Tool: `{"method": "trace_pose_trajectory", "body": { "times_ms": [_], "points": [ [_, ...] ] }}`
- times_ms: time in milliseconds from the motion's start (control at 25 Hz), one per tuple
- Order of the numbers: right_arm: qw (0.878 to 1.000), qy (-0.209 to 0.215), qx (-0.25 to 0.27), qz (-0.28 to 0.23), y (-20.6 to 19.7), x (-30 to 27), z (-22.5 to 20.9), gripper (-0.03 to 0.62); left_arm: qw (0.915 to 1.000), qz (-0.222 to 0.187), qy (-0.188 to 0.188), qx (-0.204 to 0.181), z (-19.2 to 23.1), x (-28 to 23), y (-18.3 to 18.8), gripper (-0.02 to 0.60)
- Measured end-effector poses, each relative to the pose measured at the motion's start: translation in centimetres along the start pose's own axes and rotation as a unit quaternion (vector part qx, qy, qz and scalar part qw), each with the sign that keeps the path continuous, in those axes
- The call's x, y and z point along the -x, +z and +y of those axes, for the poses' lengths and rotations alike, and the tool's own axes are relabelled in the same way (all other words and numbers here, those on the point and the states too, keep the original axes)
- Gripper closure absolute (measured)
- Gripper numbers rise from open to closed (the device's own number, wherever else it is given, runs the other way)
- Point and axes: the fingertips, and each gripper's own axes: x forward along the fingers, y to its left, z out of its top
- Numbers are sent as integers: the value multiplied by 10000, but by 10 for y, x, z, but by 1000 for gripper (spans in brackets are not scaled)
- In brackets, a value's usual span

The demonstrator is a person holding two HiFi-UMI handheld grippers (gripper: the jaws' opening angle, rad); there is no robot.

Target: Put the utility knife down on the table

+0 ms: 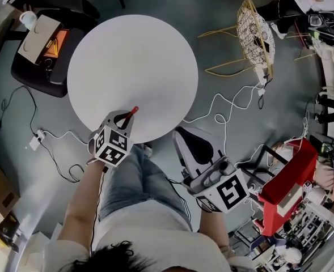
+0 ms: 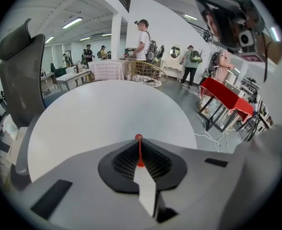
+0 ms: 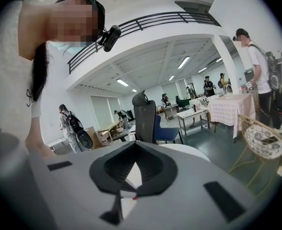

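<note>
Head view: the left gripper (image 1: 127,117) is over the near edge of the round white table (image 1: 132,61), clamped on a slim utility knife with a red end (image 1: 134,110) that pokes out past the jaw tips toward the table centre. Whether the knife touches the tabletop cannot be told. The left gripper view shows what the head view does not: the left gripper (image 2: 139,145) has its dark pads pressed on the knife (image 2: 145,188), seen edge-on, pale body low and thin red strip running up to a ringed tip. In the head view the right gripper (image 1: 181,134) sits off the table's lower right edge, over grey floor near a white cable (image 1: 223,118). In its own view the right gripper (image 3: 133,145) has its jaws closed together on nothing.
</note>
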Motion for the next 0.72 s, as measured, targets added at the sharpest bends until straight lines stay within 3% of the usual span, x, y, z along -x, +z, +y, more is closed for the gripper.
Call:
{"method": "trace_pose_trajectory", "body": {
  "times_ms": [320, 480, 720],
  "points": [
    [9995, 182, 184, -181, 13, 10, 18, 586, 9990, -403, 105, 151, -7, 29, 21, 572],
    [9987, 335, 301, -248, 17, 14, 34, 586, 9943, -1015, 196, 260, -13, 60, 46, 572],
    [9965, 564, 541, -292, 21, 21, 61, 586, 9796, -1942, 376, 370, -29, 122, 85, 572]
  ]
}}
